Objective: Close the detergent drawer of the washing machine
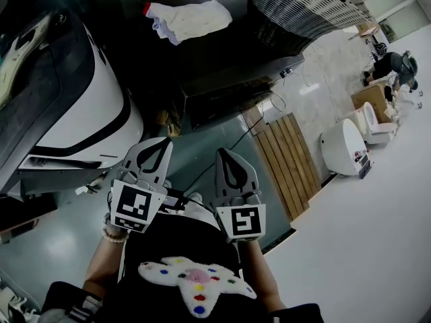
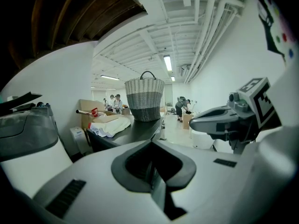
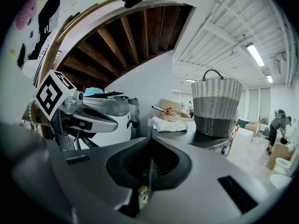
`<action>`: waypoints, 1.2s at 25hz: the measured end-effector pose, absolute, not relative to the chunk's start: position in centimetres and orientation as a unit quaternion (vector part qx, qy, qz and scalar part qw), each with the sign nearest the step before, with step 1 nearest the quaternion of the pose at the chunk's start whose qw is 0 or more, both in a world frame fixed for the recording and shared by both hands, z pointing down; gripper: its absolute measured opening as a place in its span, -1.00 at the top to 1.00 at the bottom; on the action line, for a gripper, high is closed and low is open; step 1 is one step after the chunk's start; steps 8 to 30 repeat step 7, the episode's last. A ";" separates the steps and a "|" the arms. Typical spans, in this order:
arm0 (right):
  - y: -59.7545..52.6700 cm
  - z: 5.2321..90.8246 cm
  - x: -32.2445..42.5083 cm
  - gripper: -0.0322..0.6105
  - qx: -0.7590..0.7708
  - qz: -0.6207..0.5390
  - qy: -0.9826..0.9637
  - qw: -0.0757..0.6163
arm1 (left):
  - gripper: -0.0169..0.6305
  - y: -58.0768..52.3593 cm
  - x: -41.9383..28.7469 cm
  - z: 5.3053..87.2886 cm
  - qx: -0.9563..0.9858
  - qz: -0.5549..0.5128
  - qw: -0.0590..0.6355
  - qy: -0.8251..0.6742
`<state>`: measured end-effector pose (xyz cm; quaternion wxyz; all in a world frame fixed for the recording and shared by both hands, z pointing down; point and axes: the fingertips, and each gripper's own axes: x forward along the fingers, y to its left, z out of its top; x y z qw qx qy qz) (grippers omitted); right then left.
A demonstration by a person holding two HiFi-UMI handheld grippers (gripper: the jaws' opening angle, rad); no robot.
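The white washing machine [image 1: 81,106] with its dark top stands at the left of the head view. A grey flat part [image 1: 64,170] juts out at its front edge and looks like the detergent drawer. My left gripper [image 1: 163,142] hovers just right of that part, apart from it, with its jaws shut and nothing between them. My right gripper [image 1: 225,152] is level beside it, also shut and empty. In the left gripper view the closed jaws [image 2: 152,141] point past the machine [image 2: 28,143]. The right gripper view shows its closed jaws [image 3: 150,139] and the left gripper [image 3: 88,118].
A black table [image 1: 222,66] behind the grippers carries a white cloth [image 1: 188,17] and a wicker basket [image 1: 303,5]. A wooden pallet [image 1: 286,160] lies on the floor at right, with white toilets [image 1: 347,147] beyond. People stand far back [image 2: 181,107].
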<state>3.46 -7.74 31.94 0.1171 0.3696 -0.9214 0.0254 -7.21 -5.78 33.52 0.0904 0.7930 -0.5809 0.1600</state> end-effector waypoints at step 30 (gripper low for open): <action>-7.3 32.2 3.6 0.89 0.369 0.026 -0.922 0.118 | 0.91 -5.3 -7.0 33.5 0.795 0.159 0.092 -0.579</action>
